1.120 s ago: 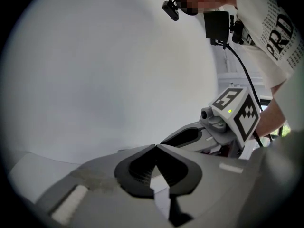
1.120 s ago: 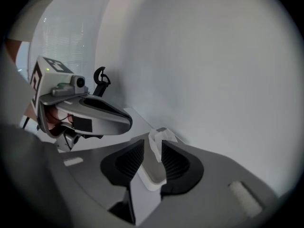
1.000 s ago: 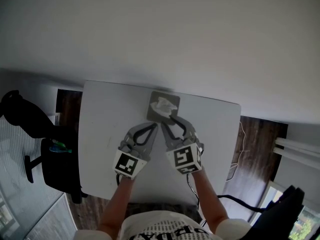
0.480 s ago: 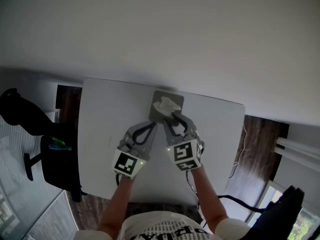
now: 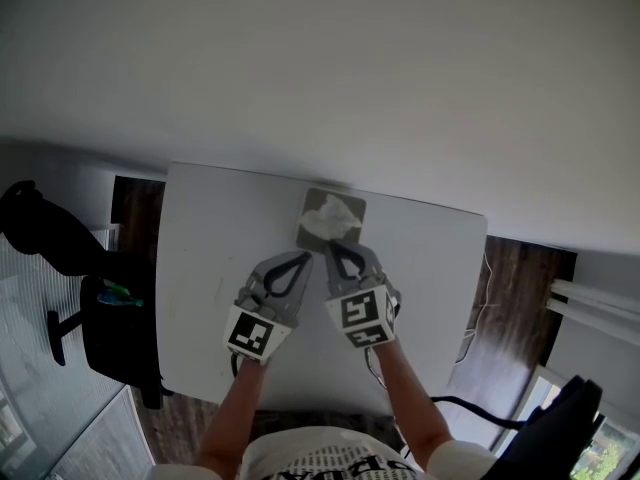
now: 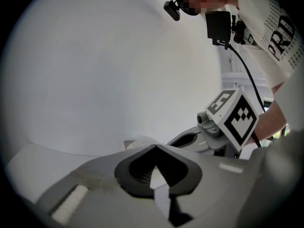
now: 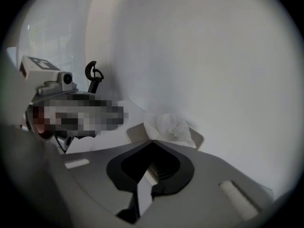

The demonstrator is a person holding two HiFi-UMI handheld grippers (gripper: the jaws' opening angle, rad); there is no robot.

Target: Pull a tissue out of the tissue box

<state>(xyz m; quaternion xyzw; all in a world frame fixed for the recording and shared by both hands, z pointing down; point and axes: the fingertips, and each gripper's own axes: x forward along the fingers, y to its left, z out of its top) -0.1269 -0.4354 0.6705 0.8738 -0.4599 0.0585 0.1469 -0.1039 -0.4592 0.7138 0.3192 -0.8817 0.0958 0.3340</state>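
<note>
One white table [image 5: 200, 268] is being observed against a plain white wall [image 5: 320, 68], over a dark wood floor [image 5: 520, 288]. Being counted: one tissue box [image 5: 310, 236] at the table's far edge, one tissue [image 5: 333, 215] standing out of it, two grippers. The left gripper [image 5: 304, 256] is being held closed and empty, near the box. The right gripper [image 5: 333, 247] is being held closed at the tissue's near edge; whether it is pinching the tissue cannot be told. One black chair [image 5: 110, 328] is being noted left of the table.

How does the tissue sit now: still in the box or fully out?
Still in: the tissue sticks up, crumpled, from the tissue box top opening.
</note>
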